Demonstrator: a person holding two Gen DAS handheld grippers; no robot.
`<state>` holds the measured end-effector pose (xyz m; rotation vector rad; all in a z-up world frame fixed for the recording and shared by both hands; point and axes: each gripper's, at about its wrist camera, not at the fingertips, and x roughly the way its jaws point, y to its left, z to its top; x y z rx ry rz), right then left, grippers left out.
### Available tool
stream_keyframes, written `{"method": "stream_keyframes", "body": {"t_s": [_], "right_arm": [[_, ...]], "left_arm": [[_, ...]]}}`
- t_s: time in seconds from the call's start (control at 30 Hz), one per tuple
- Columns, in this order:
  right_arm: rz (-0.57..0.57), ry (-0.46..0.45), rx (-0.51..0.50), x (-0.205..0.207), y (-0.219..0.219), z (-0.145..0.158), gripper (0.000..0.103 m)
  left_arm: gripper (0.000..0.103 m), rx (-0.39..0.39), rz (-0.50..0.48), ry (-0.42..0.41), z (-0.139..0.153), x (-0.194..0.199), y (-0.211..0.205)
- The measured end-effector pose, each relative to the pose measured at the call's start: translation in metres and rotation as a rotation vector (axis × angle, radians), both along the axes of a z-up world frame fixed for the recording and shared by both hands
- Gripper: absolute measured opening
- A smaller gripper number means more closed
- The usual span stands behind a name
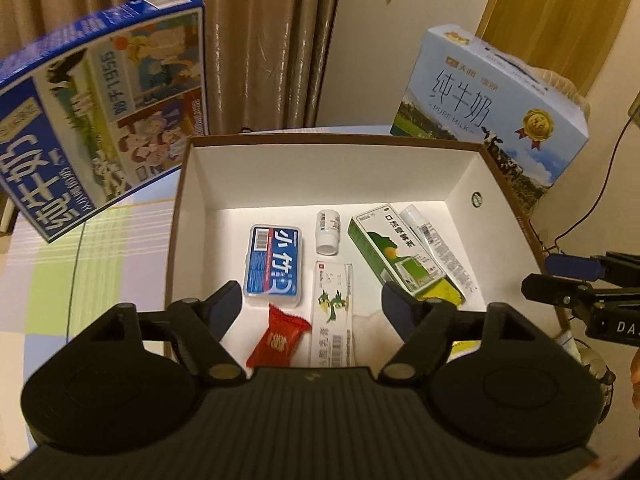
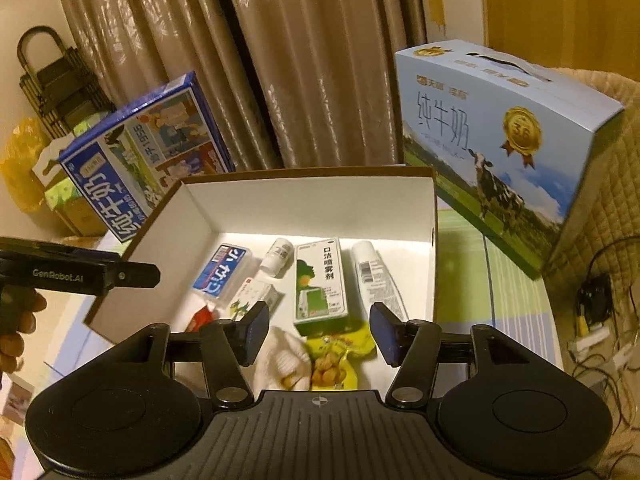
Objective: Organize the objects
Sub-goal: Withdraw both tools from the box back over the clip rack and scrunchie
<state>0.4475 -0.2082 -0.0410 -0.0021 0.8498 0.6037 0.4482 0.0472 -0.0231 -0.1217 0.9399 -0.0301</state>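
Brown pleated curtains (image 2: 256, 60) are hung across the back of the room, and everything else is placed from them. A cream wall strip (image 1: 400, 60) is seen just right of the curtains, and ochre drapery (image 1: 560, 12) further right. Left of the curtains, a black folded rack (image 2: 52, 80) is leaned against a pale wall. Below the curtains, a table covered with a pastel checked cloth (image 1: 80, 272) is seen. Far right of them, tangled cables (image 2: 596, 320) are spread beside a quilted beige surface (image 2: 616, 184). The room is lit warmly.
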Motion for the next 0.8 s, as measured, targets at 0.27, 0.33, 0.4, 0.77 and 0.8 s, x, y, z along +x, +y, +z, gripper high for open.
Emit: {"method": "stream_keyframes", "body": {"t_s": [0.27, 0.33, 0.4, 0.77, 0.8], "right_arm": [[-0.032, -0.004, 0.037, -0.039, -0.014, 0.017, 0.059], [-0.04, -0.004, 0.049, -0.048, -0.016, 0.02, 0.059], [-0.043, -0.002, 0.06, -0.056, -0.018, 0.023, 0.06], [-0.026, -0.019, 0.074, -0.107, -0.022, 0.041, 0.062], [-0.025, -0.018, 0.077, -0.111, -0.022, 0.042, 0.062]], "left_arm": [[0.076, 0.003, 0.014, -0.029, 0.02, -0.043, -0.008], [0.076, 0.01, 0.013, -0.037, 0.024, -0.053, -0.011], [0.076, 0.009, 0.012, -0.043, 0.028, -0.063, -0.015], [0.078, -0.003, 0.018, -0.068, 0.047, -0.112, -0.026], [0.078, -0.005, 0.016, -0.07, 0.048, -0.116, -0.027]]}}
